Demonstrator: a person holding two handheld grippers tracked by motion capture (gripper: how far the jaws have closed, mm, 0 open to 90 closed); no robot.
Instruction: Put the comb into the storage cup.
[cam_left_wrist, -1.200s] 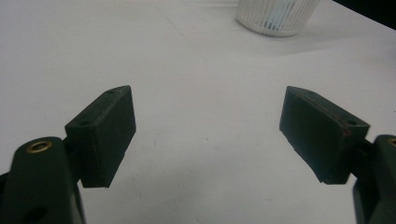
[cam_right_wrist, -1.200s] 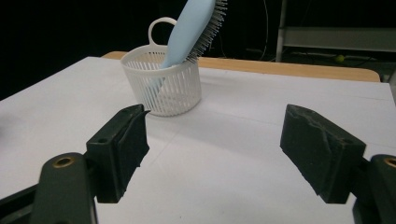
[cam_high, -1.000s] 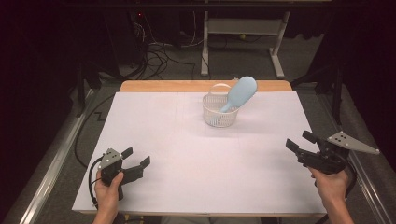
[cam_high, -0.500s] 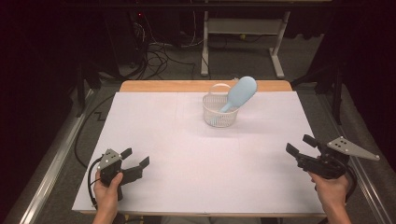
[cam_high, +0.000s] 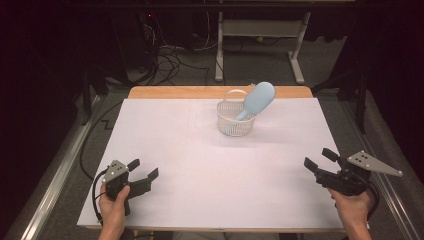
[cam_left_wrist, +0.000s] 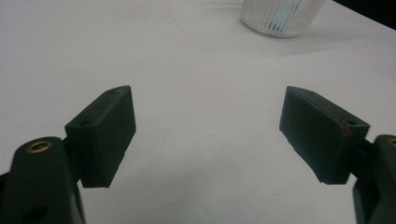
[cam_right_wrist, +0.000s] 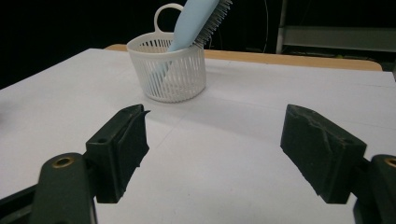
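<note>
Since the earlier frame the right tongs (cam_high: 318, 159) have been drawn slightly back from the basket (cam_high: 235, 120); the left tongs (cam_high: 143, 169) are unmoved. A retreat is suggested, with the pale blue brush (cam_high: 257, 99) left handle-down in the basket at the far middle of the bench (cam_high: 165, 140). In the left gripper view, open, empty jaws are seen, the basket (cam_left_wrist: 281, 17) cut off above. In the right gripper view, jaws stand wide, nothing between; the brush (cam_right_wrist: 196, 18) head is cropped.

No writing, label, brand, number or sign can be read anywhere here, on the table or off it.
</note>
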